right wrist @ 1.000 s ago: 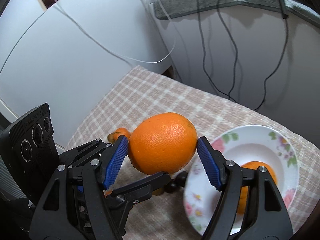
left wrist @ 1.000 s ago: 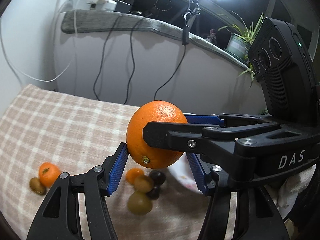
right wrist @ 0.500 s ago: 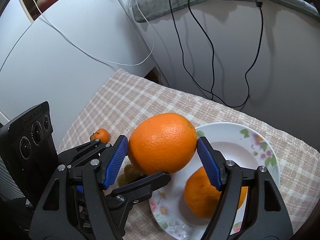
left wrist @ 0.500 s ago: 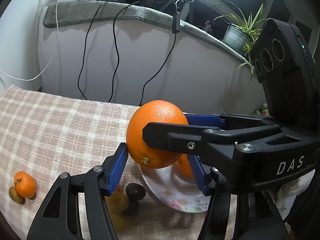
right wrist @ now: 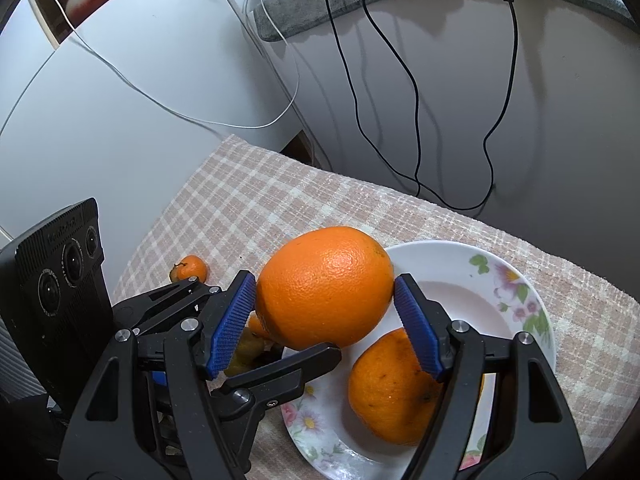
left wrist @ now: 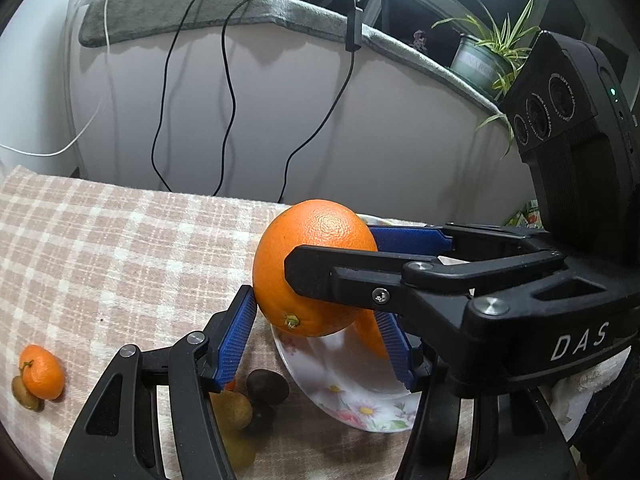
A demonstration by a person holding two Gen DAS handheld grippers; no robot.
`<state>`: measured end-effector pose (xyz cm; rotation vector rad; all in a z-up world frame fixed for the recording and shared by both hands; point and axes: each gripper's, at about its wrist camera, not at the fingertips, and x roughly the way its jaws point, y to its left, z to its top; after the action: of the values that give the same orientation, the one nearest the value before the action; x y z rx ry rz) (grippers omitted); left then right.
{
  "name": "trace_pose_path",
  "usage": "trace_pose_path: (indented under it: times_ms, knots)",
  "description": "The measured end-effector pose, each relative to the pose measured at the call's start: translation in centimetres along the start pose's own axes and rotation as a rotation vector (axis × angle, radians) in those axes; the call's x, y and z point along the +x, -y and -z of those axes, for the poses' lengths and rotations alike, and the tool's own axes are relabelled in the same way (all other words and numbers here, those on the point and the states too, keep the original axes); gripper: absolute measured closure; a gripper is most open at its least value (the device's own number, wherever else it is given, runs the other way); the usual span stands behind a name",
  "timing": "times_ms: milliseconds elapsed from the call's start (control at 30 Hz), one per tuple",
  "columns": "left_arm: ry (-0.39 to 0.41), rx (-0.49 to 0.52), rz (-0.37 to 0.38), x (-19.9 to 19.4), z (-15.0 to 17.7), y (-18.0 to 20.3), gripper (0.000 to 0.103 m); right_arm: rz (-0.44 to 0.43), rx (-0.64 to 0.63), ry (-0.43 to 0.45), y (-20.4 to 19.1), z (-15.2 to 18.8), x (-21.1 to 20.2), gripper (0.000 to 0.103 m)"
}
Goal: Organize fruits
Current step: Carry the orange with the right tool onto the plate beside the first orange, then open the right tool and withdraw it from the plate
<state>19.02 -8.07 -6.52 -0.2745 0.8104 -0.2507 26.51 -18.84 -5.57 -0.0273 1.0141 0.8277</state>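
A large orange [left wrist: 312,264] [right wrist: 324,284] is held in the air between both grippers, just above the left rim of a white flowered plate [right wrist: 516,280] [left wrist: 352,404]. My left gripper [left wrist: 316,332] and my right gripper [right wrist: 326,324] each have their blue pads pressed on opposite sides of it. A second orange [right wrist: 392,384] lies in the plate. A small mandarin [left wrist: 42,372] [right wrist: 192,268] lies on the checked cloth to the left. Several small dark and green fruits [left wrist: 256,396] lie beside the plate.
The table carries a beige checked cloth [left wrist: 120,248]. A grey wall with hanging black cables [left wrist: 228,92] stands behind it. A potted plant [left wrist: 484,60] sits on the ledge at the right. A white fridge [right wrist: 100,120] stands to the left.
Both grippers carried the large orange to the right, from over the small fruits to over the plate's left rim. The mandarin and small fruits shifted left in view.
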Motion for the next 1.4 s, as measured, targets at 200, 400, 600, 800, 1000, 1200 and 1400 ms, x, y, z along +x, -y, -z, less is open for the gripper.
trace_pose_path:
  times_ms: [200, 400, 600, 800, 1000, 1200, 1400]
  knots:
    - [0.007, 0.032, -0.011, -0.1, -0.2, 0.7, 0.037, 0.026, -0.01, 0.026, 0.0, -0.3, -0.6, 0.026]
    - [0.011, 0.028, -0.014, -0.4, -0.2, 0.5, 0.033, 0.053, 0.005, 0.041, 0.2, -0.1, -1.0, 0.018]
    - [0.018, 0.04, -0.013, -1.2, 0.0, 0.7, 0.033, 0.073, 0.016, 0.063, 0.2, 0.3, -1.9, 0.018]
    - [0.035, 0.038, -0.004, -2.9, 0.9, 0.4, 0.033, 0.085, 0.021, 0.099, -0.1, 0.8, -3.2, 0.018]
    - [0.06, 0.042, 0.0, -5.0, 1.5, -0.3, 0.033, 0.098, 0.002, 0.146, -1.6, 2.0, -4.9, 0.018]
    - [0.118, 0.031, -0.012, -7.9, 2.5, -2.1, 0.033, 0.102, -0.045, 0.197, -3.9, 3.4, -6.3, 0.018]
    - [0.158, 0.004, -0.054, -10.6, 3.3, -5.0, 0.033, 0.118, -0.129, 0.222, -7.2, 5.5, -6.7, 0.018]
